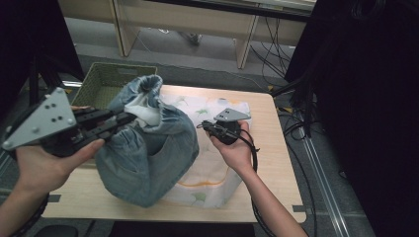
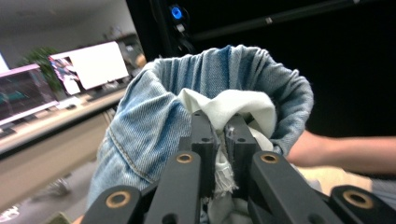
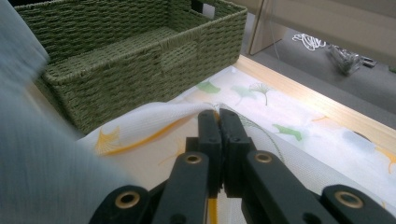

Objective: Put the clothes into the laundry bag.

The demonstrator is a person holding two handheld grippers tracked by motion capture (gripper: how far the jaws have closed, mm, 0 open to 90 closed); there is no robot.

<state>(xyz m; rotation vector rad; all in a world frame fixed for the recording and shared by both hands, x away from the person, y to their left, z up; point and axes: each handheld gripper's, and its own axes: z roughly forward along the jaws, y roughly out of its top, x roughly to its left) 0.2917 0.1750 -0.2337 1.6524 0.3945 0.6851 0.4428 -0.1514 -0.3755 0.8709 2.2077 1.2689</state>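
Two grippers are engaged, each on a different fabric. Left gripper (image 2: 218,122): jaws nearly closed, pinching the white lining (image 2: 233,105) at the mouth of the blue denim garment (image 2: 149,126); cloth fills the narrow gap between the jaws. In the high view the left gripper (image 1: 126,118) reaches in from the left and holds the denim garment (image 1: 148,153) raised, its gathered opening uppermost, its lower bulk resting on the table.

Right gripper (image 3: 218,115): jaws pressed together, clamping a raised fold of the white cloth printed with green and yellow leaves (image 3: 154,121). In the high view the right gripper (image 1: 207,127) sits just right of the denim, over the printed cloth (image 1: 207,173), which lies spread flat on the wooden table (image 1: 267,163) and partly beneath the denim.

Surroundings: a green woven basket (image 1: 106,81) stands at the table's far left corner, behind the denim; the right gripper view shows the basket (image 3: 130,51) just beyond the edge of the printed cloth.
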